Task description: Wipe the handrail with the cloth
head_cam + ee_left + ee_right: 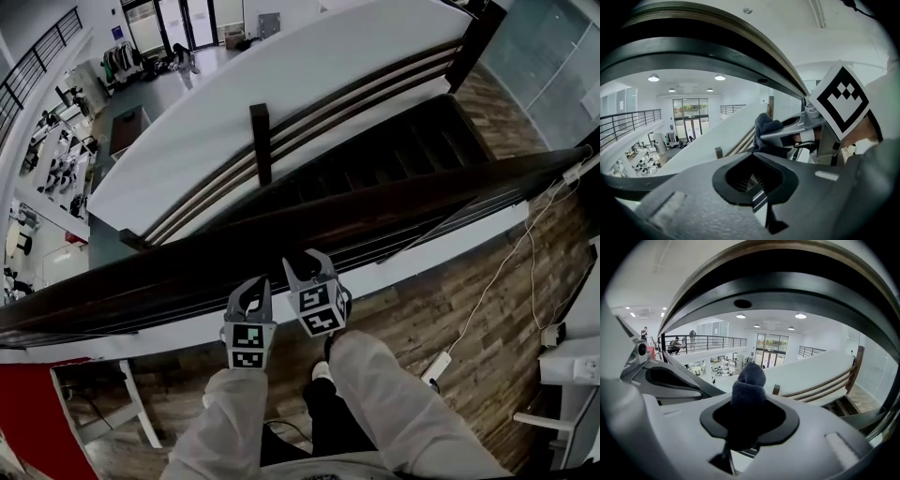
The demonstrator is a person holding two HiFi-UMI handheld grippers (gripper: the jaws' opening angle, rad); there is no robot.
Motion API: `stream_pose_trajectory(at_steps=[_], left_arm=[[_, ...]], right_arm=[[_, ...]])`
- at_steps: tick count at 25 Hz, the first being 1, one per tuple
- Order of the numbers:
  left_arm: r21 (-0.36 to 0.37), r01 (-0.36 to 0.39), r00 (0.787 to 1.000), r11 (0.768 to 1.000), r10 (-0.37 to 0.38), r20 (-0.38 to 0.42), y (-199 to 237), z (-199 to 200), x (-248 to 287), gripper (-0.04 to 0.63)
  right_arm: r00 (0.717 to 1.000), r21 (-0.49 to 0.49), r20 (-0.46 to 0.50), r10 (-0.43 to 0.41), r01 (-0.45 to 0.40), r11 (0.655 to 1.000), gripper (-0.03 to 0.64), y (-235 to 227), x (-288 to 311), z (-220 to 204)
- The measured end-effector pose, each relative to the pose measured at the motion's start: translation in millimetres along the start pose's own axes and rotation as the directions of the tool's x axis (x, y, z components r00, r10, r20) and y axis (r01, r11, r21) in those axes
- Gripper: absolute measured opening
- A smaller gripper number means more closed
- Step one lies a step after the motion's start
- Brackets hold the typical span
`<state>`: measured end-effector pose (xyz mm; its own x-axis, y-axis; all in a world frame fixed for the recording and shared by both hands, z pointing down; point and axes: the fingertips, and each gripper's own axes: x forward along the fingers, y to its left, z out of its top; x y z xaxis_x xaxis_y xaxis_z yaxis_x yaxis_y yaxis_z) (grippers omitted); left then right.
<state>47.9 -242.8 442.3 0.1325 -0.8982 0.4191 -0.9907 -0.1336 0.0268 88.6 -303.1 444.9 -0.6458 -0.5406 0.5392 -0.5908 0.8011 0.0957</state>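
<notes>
Right hand-held gripper (307, 261) clamped the cloth (747, 385) near the handrail (281, 234); left hand-held gripper (254, 284) was closed, empty. Weak pinch might drop cloth over the handrail.

Off-white fabric sleeves (225, 427), dark trousers (323, 422) at six o'clock; grey left gripper (254, 286) and right gripper (304, 257) bear black-and-white marker cubes (248, 345).
</notes>
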Motion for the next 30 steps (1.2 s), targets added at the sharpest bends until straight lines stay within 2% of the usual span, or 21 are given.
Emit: stream_pose_trajectory(at_steps=[10,17,23,30], left_arm=[[0.031,0.052,0.998,0.998,-0.051,-0.034,-72.0,31.6,49.9,0.001],[0.056,0.149,0.988,0.987,-0.147,-0.046,-129.5,52.9,85.3,0.002],[0.089,0.203,0.978,0.975,-0.198,-0.062,-151.5,61.3,118.4,0.002],[0.104,0.238,0.971,0.966,-0.232,-0.061,-179.9,70.3,134.3,0.001]], right_arm=[[0.999,0.047,-0.004,-0.046,0.046,0.998,0.106,-97.3,-29.1,-26.6],[0.999,0.065,-0.003,-0.045,0.045,0.997,0.106,-139.3,-44.0,-39.0],[0.997,0.089,0.038,-0.073,0.069,0.994,0.109,-169.2,-49.4,-40.3],[0.993,0.079,0.03,-0.116,0.113,0.99,0.109,-213.4,-63.7,-54.4]])
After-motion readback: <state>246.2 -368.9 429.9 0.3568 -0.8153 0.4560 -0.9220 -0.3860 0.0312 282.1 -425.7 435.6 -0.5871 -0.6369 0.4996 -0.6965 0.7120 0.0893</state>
